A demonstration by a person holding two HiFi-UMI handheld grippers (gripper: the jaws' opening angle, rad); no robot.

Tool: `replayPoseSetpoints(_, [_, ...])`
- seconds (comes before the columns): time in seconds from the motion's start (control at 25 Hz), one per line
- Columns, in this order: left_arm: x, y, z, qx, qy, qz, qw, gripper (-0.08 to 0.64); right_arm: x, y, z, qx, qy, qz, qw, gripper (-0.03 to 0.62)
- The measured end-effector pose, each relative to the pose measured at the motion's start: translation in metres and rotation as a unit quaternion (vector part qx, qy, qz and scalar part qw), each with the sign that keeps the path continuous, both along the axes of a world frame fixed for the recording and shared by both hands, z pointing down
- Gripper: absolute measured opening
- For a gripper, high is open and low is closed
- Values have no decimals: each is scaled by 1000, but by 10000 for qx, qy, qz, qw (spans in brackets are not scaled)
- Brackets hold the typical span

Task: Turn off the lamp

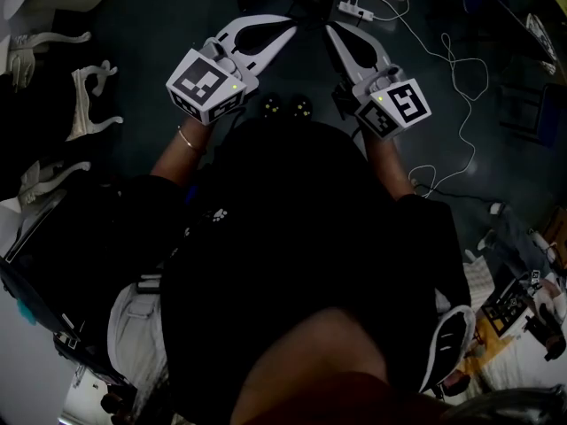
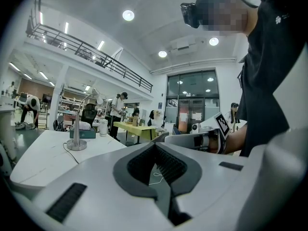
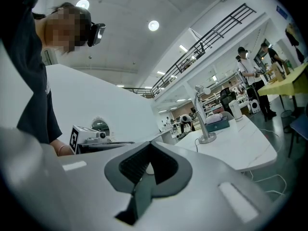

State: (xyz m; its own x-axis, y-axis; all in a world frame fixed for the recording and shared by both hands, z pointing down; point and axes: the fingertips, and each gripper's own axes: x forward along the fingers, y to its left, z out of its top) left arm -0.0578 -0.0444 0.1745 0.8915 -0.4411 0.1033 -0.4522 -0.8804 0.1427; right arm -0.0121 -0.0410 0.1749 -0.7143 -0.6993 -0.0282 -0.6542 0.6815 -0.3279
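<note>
While the left gripper (image 1: pixel 285 27) and right gripper (image 1: pixel 333 30) were clenched empty, the lamp (image 3: pixel 207 138) stood apart. It looked base-heavy and thin-stemmed; contact belonged at the base.

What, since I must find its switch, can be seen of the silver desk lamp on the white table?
The slim silver metal desk lamp stands upright on the white table: a round flat base, a thin stem curving over to a small head. A dark cable leaves the base. No switch shows.

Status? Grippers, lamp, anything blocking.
Left gripper shut, empty; right gripper shut, empty. Lamp upright on white table, untouched, ahead of both. Nothing seen in the way.
</note>
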Motion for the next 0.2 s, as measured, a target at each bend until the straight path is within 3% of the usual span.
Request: replayPoseSetpoints(0.2, [4,5,4,-13,-40,-3,10000,6,3,6,3,-25,-12,-19,10000,0])
